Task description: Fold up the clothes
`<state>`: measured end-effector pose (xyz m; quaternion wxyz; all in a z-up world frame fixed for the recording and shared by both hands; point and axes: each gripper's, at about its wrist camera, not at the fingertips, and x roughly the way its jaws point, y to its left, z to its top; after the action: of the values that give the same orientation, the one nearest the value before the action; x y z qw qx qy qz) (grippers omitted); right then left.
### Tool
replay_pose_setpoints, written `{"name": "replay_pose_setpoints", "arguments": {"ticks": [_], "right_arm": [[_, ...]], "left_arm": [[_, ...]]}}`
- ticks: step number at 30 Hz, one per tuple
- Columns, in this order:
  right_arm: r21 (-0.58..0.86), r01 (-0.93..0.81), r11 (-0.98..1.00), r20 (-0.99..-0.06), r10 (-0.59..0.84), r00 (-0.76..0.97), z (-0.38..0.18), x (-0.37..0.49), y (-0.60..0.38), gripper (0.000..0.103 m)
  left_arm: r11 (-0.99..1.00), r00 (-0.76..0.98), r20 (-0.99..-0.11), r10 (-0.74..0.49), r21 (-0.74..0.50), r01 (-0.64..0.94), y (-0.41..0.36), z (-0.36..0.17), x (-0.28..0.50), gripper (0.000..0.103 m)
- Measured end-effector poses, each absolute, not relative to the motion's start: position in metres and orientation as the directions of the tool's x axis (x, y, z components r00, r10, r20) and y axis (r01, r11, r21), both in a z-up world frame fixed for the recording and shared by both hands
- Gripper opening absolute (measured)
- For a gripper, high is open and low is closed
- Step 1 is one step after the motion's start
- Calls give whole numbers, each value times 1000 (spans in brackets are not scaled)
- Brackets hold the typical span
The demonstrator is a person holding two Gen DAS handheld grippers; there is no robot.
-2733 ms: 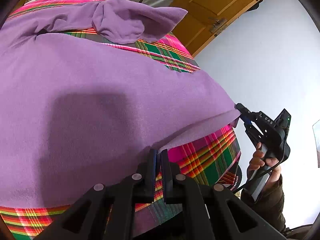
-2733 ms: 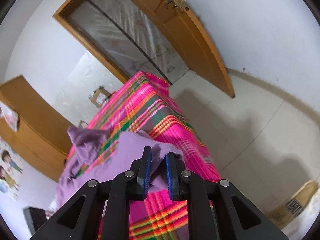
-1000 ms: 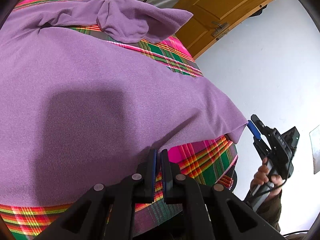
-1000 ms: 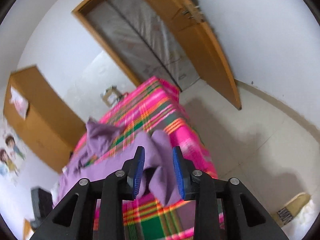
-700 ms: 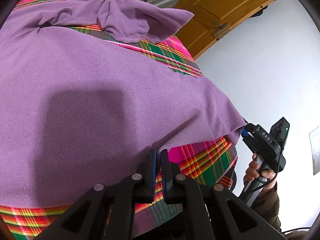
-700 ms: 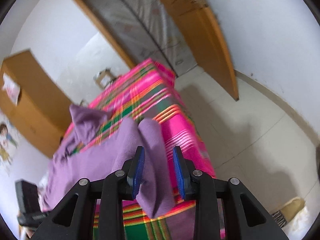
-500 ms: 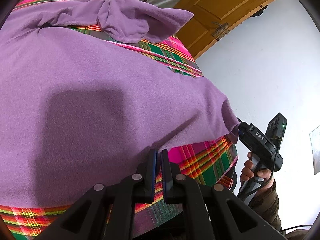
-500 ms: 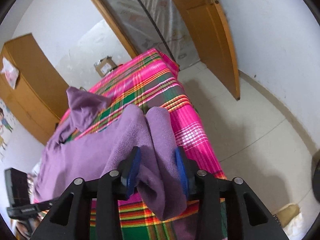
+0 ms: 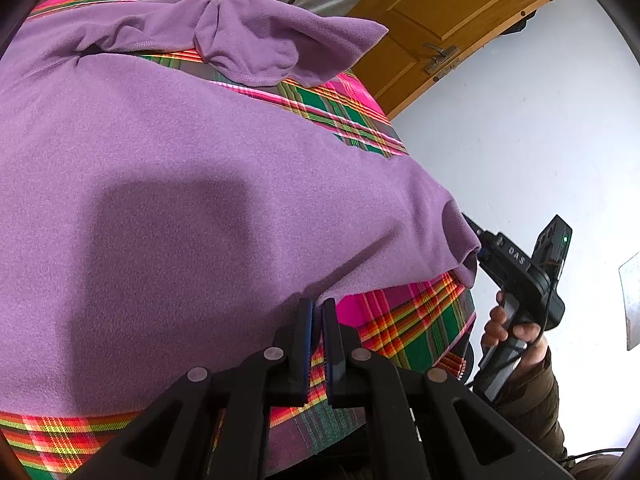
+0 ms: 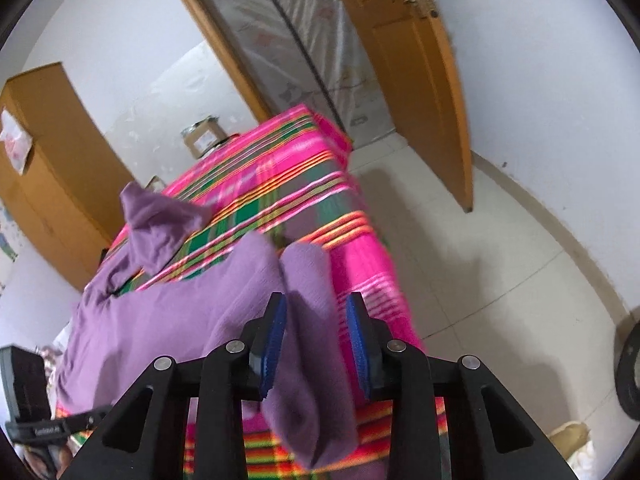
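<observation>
A purple fleece garment (image 9: 180, 160) lies spread over a table covered in a pink and green plaid cloth (image 9: 420, 320). One sleeve (image 9: 260, 48) is bunched at the far side. My left gripper (image 9: 316, 308) is shut on the garment's near hem, and creases run toward its fingers. The garment's right corner (image 10: 308, 280) hangs off the table edge between the jaws of my right gripper (image 10: 316, 300). Those jaws are closing; a gap still shows beside the right pad (image 10: 356, 328). The left wrist view shows the right gripper (image 9: 476, 240) nosed into that corner.
An open wooden door (image 10: 420, 80) and a plastic-covered doorway stand behind the table. A cardboard box (image 10: 206, 140) sits at the far end and a wooden wardrobe (image 10: 48, 160) is on the left. Pale tiled floor (image 10: 500, 260) lies to the right. A hand (image 9: 508, 328) grips the right handle.
The right gripper has moved in from beside the table onto the hanging corner, which now sits between its jaws. The left gripper and its hold on the hem are unchanged.
</observation>
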<state>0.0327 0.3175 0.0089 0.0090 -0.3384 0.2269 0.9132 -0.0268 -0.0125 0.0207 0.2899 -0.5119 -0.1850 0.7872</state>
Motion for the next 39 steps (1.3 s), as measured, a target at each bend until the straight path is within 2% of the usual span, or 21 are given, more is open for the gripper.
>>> {"name": "replay_pose_setpoints", "arguments": {"ticks": [2,9,12,15,25,39], "right_arm": [[406,-181,-896,-614,-121,-780,11,29,321,32],[264,-144,-954,-678,-77,-731,3,14,300,32],[244,-121,-962,-669,-76,-740,1,14,293,14],[231,-114,-966,-658,-70,-750,3,16,292,7],[227,-276,-934,-606,87,-791,22,30,338,6],[150,-405,-902,-669,209,-713,9,11,390,6]], "left_arm": [[-762,-307,-698,648,-591,-265,-13,21,-27,5],[-763,-308,-698,647,-589,-266,-13,21,-27,5],[-764,-308,-699,645,-588,-266,-13,21,-27,5],[-767,-309,-702,641,-583,-268,-13,22,-26,5],[-778,-316,-711,628,-562,-282,-11,24,-25,5],[-775,-304,-714,630,-558,-296,-8,27,-17,5]]}}
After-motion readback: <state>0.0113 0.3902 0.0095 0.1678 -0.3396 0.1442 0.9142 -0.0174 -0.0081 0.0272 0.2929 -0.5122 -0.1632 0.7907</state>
